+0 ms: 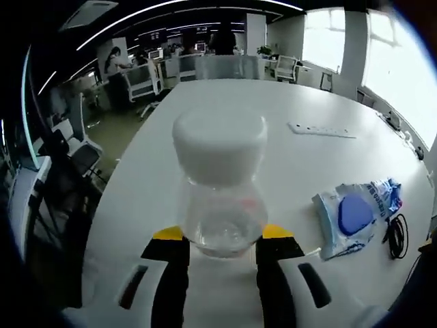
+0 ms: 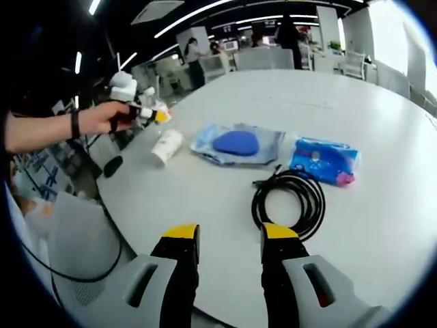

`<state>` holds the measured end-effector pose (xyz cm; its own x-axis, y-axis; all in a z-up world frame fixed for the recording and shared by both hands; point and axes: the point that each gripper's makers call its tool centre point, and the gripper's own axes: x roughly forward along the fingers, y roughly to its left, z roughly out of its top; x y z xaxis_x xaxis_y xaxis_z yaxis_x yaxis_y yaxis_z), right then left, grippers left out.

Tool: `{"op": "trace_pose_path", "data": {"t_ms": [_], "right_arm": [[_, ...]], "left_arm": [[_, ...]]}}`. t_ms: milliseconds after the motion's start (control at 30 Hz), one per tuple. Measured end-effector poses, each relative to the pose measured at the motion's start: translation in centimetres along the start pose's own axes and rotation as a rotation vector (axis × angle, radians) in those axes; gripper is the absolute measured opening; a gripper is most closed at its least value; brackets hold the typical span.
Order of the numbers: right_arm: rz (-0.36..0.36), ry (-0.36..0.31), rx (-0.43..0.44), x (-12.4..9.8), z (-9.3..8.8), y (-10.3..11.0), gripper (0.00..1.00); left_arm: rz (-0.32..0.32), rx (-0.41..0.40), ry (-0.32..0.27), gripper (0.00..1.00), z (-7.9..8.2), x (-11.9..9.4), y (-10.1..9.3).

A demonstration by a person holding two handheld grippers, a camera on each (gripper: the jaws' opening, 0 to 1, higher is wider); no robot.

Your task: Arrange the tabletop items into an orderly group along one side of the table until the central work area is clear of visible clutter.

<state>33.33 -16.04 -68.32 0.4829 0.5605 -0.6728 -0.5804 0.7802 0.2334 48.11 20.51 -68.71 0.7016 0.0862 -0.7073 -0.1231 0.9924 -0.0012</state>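
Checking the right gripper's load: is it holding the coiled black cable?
No, the right gripper is open, short of the cable lying on the table.

In the left gripper view, a white swivel chair (image 1: 143, 82) stands far ahead and to the left of the jaws, and another chair (image 1: 285, 67) far ahead and to the right. Bright windows (image 1: 403, 68) fill the right side (too washed out to see through). A dark standing figure (image 1: 222, 37) is straight ahead, under long ceiling light strips (image 1: 136, 20). In the right gripper view, a person (image 2: 193, 51) stands far ahead of the jaws, with a white chair (image 2: 355, 63) far ahead to their right.
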Motion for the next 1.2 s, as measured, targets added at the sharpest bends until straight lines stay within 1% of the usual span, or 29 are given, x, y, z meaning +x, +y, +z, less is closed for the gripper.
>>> {"op": "trace_pose_path", "data": {"t_ms": [100,267,433,533,700,867,933,967,1000,1067,1133,1200], "right_arm": [[-0.003,-0.001,0.004,-0.2,-0.1,-0.1,0.34],[-0.008,-0.005,0.011,-0.5,-0.1,-0.3,0.33],[-0.019,-0.011,0.014,-1.0,-0.1,-0.9,0.33],[-0.028,-0.010,0.016,-1.3,-0.2,-1.3,0.33],[-0.033,-0.012,0.021,-1.4,-0.4,-1.5,0.33],[-0.030,-0.015,0.024,-1.4,-0.4,-1.2,0.33],[-0.028,-0.017,0.025,-1.3,-0.4,-1.1,0.34],[-0.026,-0.017,0.024,-1.3,-0.4,-1.1,0.34],[-0.025,-0.016,0.024,-1.3,-0.4,-1.0,0.34],[-0.024,-0.018,0.025,-1.3,-0.4,-1.0,0.34],[-0.024,-0.019,0.027,-1.3,-0.5,-1.0,0.34],[-0.025,-0.019,0.029,-1.3,-0.5,-1.1,0.34]], "left_arm": [[0.018,-0.027,-0.001,0.37,0.0,0.0,-0.2],[0.031,-0.045,0.003,0.37,0.1,0.0,-0.6],[0.021,-0.042,0.002,0.37,0.3,0.2,-1.4],[0.022,-0.046,0.004,0.38,0.3,0.2,-1.3],[0.013,-0.042,0.014,0.38,0.2,0.2,-1.4],[-0.006,-0.060,0.023,0.39,0.1,0.0,-1.6],[-0.017,-0.062,0.018,0.44,0.2,-0.2,-1.7],[-0.030,-0.084,0.005,0.48,0.5,-0.2,-1.9],[-0.033,-0.086,0.008,0.50,0.5,-0.2,-2.0],[-0.041,-0.068,0.009,0.48,0.5,-0.5,-2.2],[-0.049,-0.068,0.007,0.50,0.5,-0.7,-2.4],[-0.051,-0.064,0.008,0.49,0.4,-1.0,-2.4]]}}
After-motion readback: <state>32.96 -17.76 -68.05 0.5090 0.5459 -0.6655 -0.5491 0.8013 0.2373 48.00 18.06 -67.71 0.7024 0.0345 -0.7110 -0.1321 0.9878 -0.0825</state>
